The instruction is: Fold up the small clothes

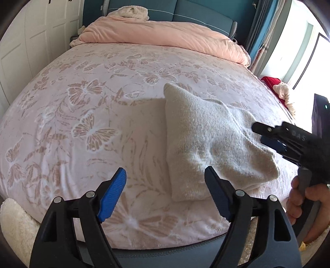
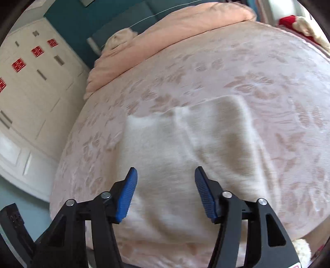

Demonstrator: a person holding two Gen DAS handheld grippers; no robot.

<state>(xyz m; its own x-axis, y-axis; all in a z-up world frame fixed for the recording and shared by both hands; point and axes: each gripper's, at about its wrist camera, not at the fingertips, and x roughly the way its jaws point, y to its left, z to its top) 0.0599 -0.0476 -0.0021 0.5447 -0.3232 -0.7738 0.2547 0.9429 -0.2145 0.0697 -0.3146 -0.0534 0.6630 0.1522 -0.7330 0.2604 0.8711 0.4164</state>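
The bed takes up nearly everything here, its pink butterfly-patterned cover spread flat, which is surely why it serves as the folding surface; a peach duvet is bunched out of the way along the head edge against the teal headboard. The small cream garment, a soft knitted-looking piece, lies toward the foot edge of the bed, somewhat to the right of the middle, already doubled over with one layer lying on another, so I judge a fold has just been laid and let go. The left gripper hangs above the foot edge with its jaws wide and nothing between them, its right pad over the garment's near corner but seemingly clear of it. The right gripper hovers over the cloth, jaws parted and empty. The left wrist view shows what the other cannot: the right tool coming in from the right edge, a hand around its handle, and the raised far corner of the fold. The right wrist view, blurred, alone shows the seam-like ridge running across the garment and the white cupboards with red marks beside the bed.
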